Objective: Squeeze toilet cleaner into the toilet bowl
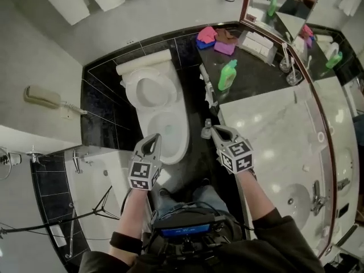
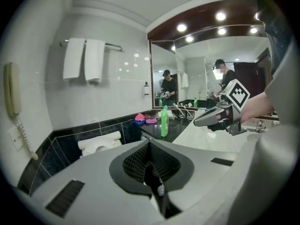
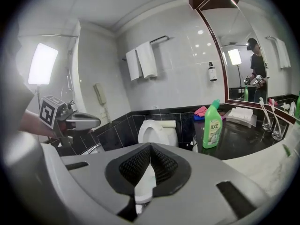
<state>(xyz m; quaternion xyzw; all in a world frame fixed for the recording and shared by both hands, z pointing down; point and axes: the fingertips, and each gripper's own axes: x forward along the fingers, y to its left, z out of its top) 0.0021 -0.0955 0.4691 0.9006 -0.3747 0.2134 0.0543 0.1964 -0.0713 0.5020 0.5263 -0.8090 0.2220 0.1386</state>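
Grey jaws meet tip to tip on our left gripper (image 2: pixel 150 143), and its own view shows nothing between the pads. Our right gripper (image 3: pixel 149 147) is the same, closed down to a sliver and gripping nothing; the pale wedge in that sliver looks to us like something white beyond the jaws, not a thing held. Both grippers hang free in the air.

In the head view the two grippers sit side by side in front of us. The left gripper's tips overlap the near rim of the toilet bowl (image 1: pixel 168 131), and the right gripper is just beside the bowl on the counter side. The bowl stands open with its lid (image 1: pixel 149 90) tipped up against the wall.

The toilet cleaner bottle (image 1: pixel 227 74), green, stands upright on the black counter (image 1: pixel 259 81), well apart from both grippers and beyond the right one. Pink and purple cloths (image 1: pixel 215 38) lie farther back in the corner.

We judge that this fits two stages: the bottle waiting to be fetched, or already squeezed and set back. We cannot see whether any cleaner lies in the bowl, so the pictures do not settle the step. As they stand now, neither gripper could take the bottle, because the jaws leave no gap.
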